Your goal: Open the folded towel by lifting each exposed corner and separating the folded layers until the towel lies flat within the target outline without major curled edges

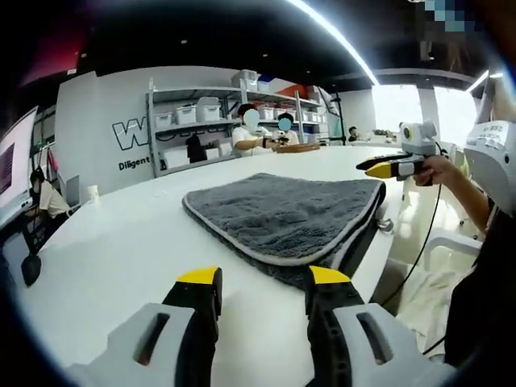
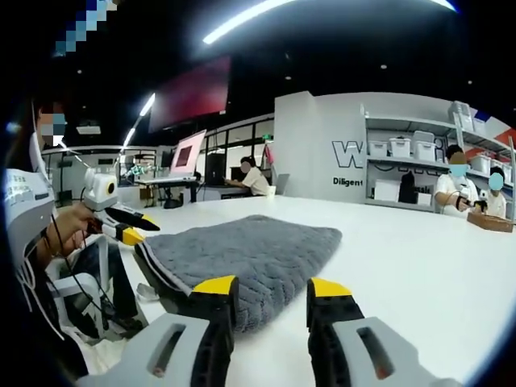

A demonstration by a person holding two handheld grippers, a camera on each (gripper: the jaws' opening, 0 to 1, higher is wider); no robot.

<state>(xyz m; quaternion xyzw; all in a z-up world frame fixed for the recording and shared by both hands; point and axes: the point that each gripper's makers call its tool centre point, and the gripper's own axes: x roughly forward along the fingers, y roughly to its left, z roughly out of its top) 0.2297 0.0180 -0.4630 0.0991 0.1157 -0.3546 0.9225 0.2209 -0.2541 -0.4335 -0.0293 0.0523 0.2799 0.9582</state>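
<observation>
2 yellow-tipped jaws of the left gripper [image 1: 264, 278] rose from the bottom of the left gripper view, spread apart with bare white table [image 1: 121, 242] between them and nothing held. Just beyond their tips lay the grey towel [image 1: 282, 214], folded, its pale piped edge curving along the near side and its right portion lying at the table's edge. A darker layer showed beneath the top fold on the near right, so the towel was not yet opened. The gripper pointed at that near edge, probably lined up to reach a corner. At the far right, the right gripper [image 1: 385, 168] hovered off the towel's far right corner, held in a person's hand [image 1: 442, 169]. Its yellow tips lay close together, but whether they were fully closed could not be told here. Shelving with white bins [image 1: 210, 113] and seated people stood well behind the table.

In the right gripper view, the right gripper [image 2: 270, 289] showed its own 2 jaws spread wide, empty, their tips just short of the towel [image 2: 250, 254]. The towel's stacked edge faced left, where the folded layers were exposed. The left gripper [image 2: 129, 224] hung beside that left corner, gripped by a hand [image 2: 68, 226]. I judged both tools were poised at opposite sides so each could take a corner. No target outline was visible on the table [image 2: 419, 250].
</observation>
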